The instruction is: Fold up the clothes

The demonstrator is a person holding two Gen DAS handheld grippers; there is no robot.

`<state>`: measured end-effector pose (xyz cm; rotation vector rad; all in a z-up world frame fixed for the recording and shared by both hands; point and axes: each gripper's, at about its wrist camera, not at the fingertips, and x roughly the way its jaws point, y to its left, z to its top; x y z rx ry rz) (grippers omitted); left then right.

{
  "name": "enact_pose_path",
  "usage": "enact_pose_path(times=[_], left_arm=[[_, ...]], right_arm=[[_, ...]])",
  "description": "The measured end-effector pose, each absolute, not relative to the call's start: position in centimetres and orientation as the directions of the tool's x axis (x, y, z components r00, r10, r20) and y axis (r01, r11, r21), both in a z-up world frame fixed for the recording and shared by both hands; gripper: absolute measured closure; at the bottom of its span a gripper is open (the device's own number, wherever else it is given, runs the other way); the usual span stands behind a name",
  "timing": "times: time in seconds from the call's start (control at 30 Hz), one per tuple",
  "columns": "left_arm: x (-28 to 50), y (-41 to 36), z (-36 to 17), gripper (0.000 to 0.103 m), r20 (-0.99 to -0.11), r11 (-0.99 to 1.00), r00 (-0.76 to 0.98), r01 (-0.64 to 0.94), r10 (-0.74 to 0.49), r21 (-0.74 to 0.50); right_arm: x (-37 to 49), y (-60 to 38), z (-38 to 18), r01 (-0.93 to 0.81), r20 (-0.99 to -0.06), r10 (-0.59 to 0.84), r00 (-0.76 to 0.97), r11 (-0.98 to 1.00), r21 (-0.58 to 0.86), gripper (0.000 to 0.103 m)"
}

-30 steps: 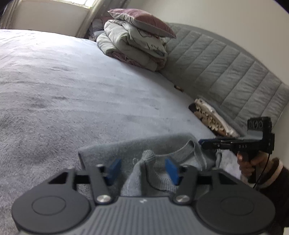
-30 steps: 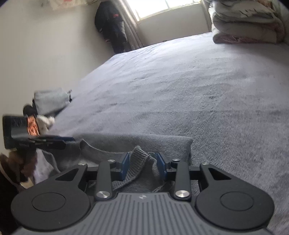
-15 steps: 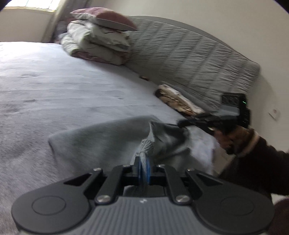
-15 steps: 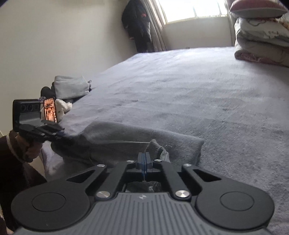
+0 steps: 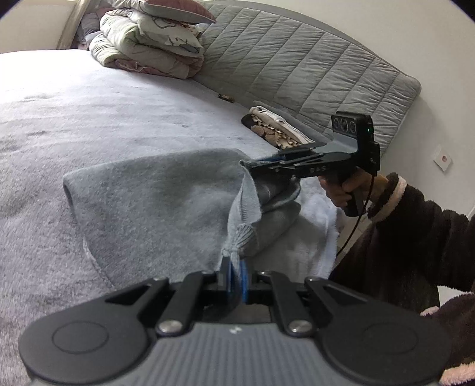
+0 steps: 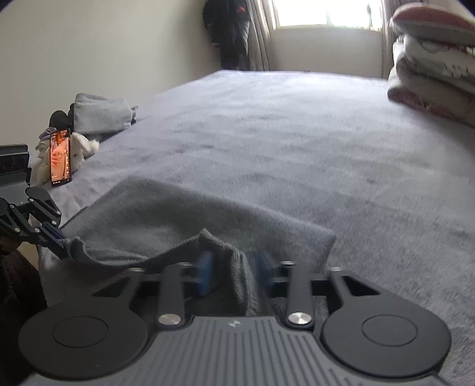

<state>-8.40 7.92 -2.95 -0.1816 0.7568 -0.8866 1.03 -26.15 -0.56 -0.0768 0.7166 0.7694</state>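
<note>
Sweater edge up, fold barely begun.
Left gripper [image 5: 234, 274] pinches the grey sweater [image 5: 154, 205]; right gripper [image 6: 234, 274] jaws part-open around knit (grip uncertain); folding remains, on the bed [image 5: 89, 104].

Soft daylight from a glaring window [image 6: 323, 13], fisheye bending at dark corners, right wrist view slightly motion-blurred

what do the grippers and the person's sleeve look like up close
Each hand-held gripper is black, with a ribbed grey body, two round discs, silver screws and blue finger pads. The right hand-held gripper has a pistol grip, a box with three lenses, a green light and a thin black cable. The sleeve is dark fleece with a pink cuff.
</note>
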Motion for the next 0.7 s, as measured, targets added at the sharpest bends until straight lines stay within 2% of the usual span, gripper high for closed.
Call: enact_pose_path(times=[0.27, 0.43, 0.53, 0.57, 0.6, 0.67, 0.7], left_arm=[[-8.0, 7.8, -2.9, 0.096, -0.537, 0.615, 0.356, 0.652, -0.765, -0.444], [-7.9, 7.8, -3.3, 0.09, -0.571, 0.591, 0.284, 0.654, -0.77, -0.473], [-8.0, 7.7, -3.4, 0.077, -0.586, 0.565, 0.229, 0.664, -0.777, -0.489], [-8.1, 7.8, -3.3, 0.068, -0.581, 0.56, 0.229, 0.668, -0.781, -0.489], [-8.2, 8.1, -3.0, 0.049, -0.569, 0.56, 0.242, 0.668, -0.786, -0.49], [-8.3, 9.0, -2.3, 0.024, -0.535, 0.565, 0.282, 0.661, -0.797, -0.494], [-8.3, 9.4, -2.0, 0.019, -0.514, 0.572, 0.31, 0.654, -0.8, -0.495]], right_arm=[[-2.2, -29.4, 1.6, -0.731, -0.552, 0.709, 0.44, 0.639, 0.239, 0.097], [-4.3, -30.4, 1.1, -0.796, -0.633, 0.718, 0.288, 0.547, 0.259, 0.096], [-4.9, -30.7, 0.7, -0.81, -0.672, 0.702, 0.237, 0.525, 0.263, 0.092], [-5.0, -30.9, 0.8, -0.816, -0.67, 0.709, 0.22, 0.51, 0.271, 0.091], [-5.2, -31.2, 1.0, -0.823, -0.661, 0.721, 0.208, 0.494, 0.28, 0.089], [-5.3, -31.8, 1.6, -0.824, -0.617, 0.756, 0.219, 0.482, 0.298, 0.073], [-5.2, -32.2, 2.0, -0.817, -0.591, 0.772, 0.234, 0.486, 0.311, 0.069]])
